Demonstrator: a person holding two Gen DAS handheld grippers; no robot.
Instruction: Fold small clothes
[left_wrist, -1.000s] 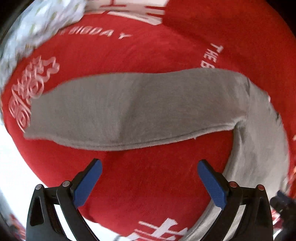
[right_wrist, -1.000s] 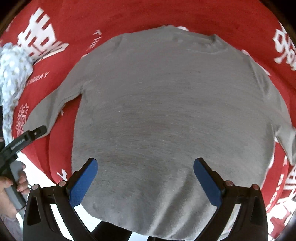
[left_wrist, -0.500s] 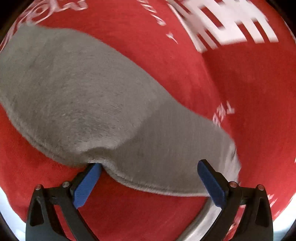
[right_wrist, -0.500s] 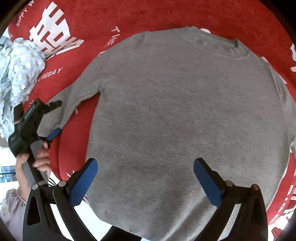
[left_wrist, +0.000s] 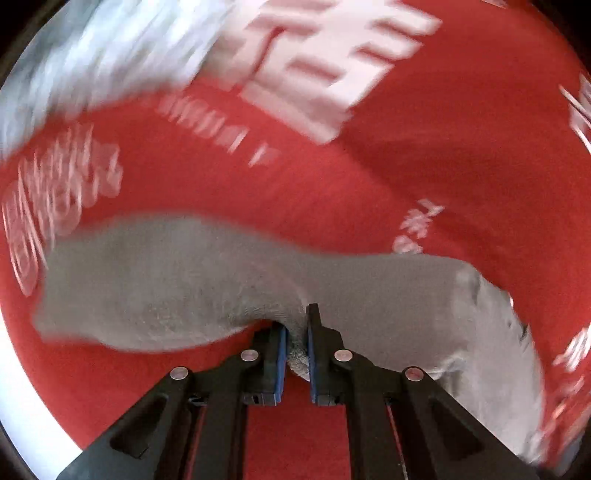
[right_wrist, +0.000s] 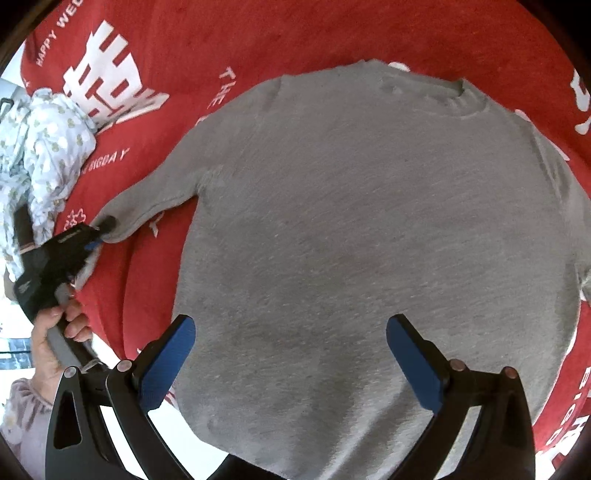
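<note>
Grey sweater (right_wrist: 369, 221) sleeve is pinched in the just-closed left gripper (left_wrist: 296, 332).

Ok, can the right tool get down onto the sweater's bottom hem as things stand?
Probably yes. The right tool hangs open just above the gray sweater, whose hem lies flat with nothing on it. The left tool is off at the sleeve, clamping it.

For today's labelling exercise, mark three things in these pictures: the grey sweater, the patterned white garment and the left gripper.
grey sweater (right_wrist: 369, 221): right wrist view, middle of its body.
patterned white garment (right_wrist: 44, 155): right wrist view, its bunched middle.
left gripper (left_wrist: 295, 343): left wrist view, between its fingertips, shut on the sleeve's edge.
</note>
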